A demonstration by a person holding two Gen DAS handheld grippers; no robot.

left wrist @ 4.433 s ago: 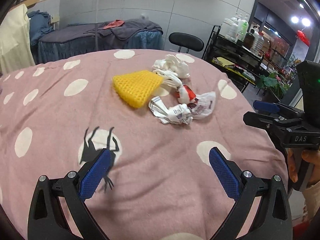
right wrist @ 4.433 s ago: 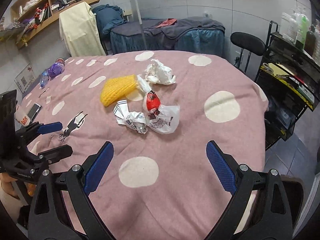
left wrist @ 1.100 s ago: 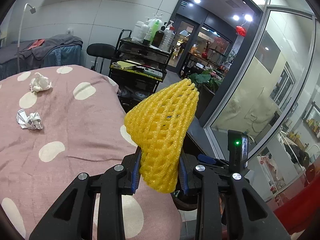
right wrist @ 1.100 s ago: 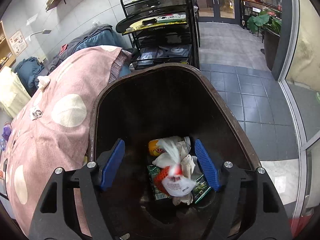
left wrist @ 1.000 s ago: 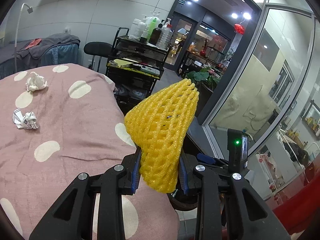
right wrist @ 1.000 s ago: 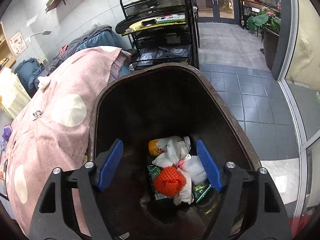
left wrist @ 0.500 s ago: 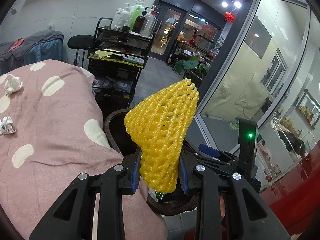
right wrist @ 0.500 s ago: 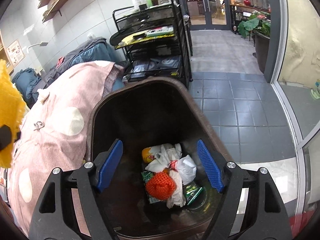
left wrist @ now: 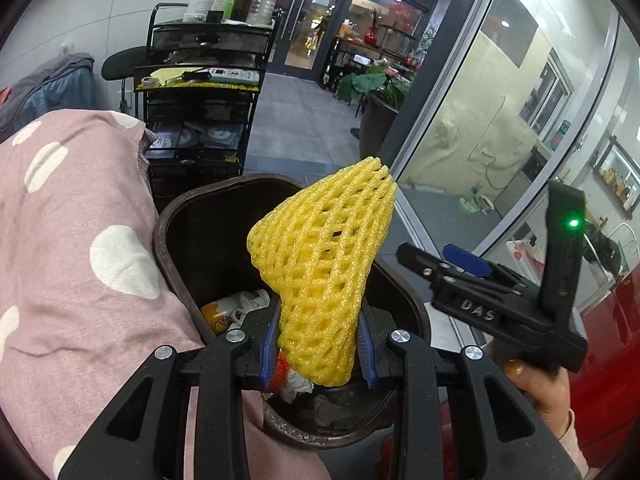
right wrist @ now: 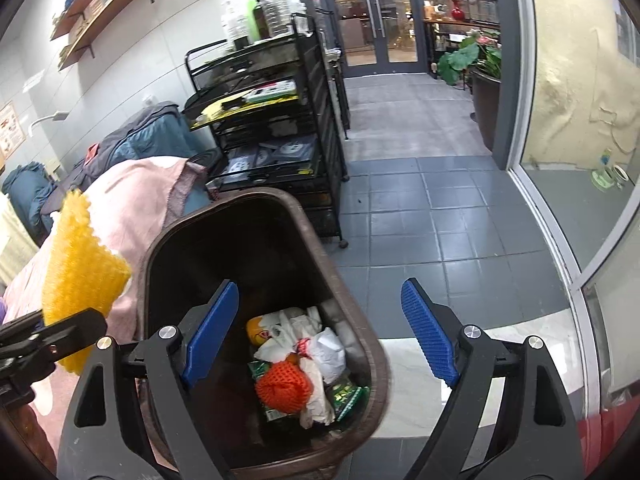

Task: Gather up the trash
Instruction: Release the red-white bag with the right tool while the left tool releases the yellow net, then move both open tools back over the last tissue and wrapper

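1. Bin (right wrist: 362,344), brown, beside pink dotted cloth (left wrist: 80,208); trash already inside.
2. Yellow foam net (left wrist: 320,264) above bin's opening, upright.
3. Left gripper (left wrist: 318,338) clamped on net's lower end.
4. Right gripper (right wrist: 320,330) opening wider over bin, nothing between pads.

The left gripper (left wrist: 318,344) points steeply downward, its blue pads (left wrist: 268,344) clamped on a yellow foam net (left wrist: 324,260); the right gripper (right wrist: 320,332) tilts downward too, its jaws opening wide with nothing gripped between them; a hand (left wrist: 548,392) grasps the right gripper's handle.
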